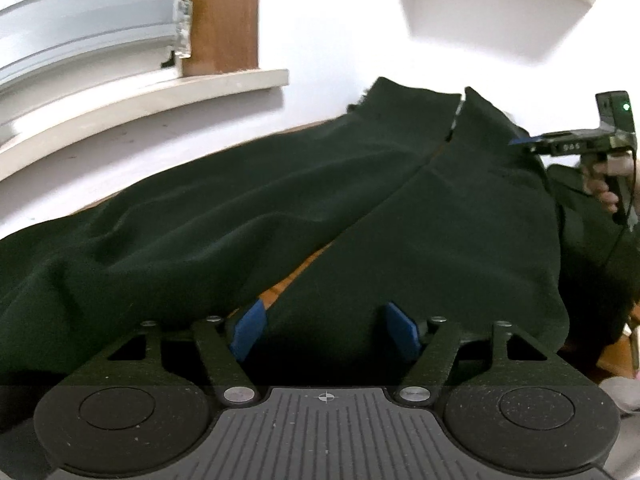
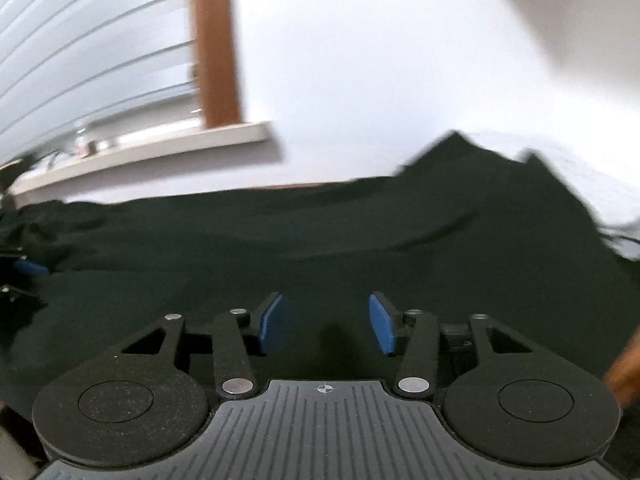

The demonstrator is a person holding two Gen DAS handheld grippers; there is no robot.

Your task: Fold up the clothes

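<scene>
Dark green trousers (image 1: 280, 208) lie spread over the wooden table (image 1: 296, 276), legs reaching toward its far edge by the white wall (image 1: 332, 40). Left gripper (image 1: 324, 328) is spread wide around one leg's hem. Right gripper (image 2: 328, 322) hovers wide apart over the cloth, gripping nothing

Dark trousers (image 1: 280, 200) cover nearly all the desk (image 1: 296, 272), which shows only as a thin strip between the two legs. Behind, a white wall (image 1: 328, 40) and a jutting windowsill (image 1: 160, 92) close the far side. The right gripper (image 1: 520, 141) occupies the trousers' far right edge. Above the cloth, space is open.
</scene>
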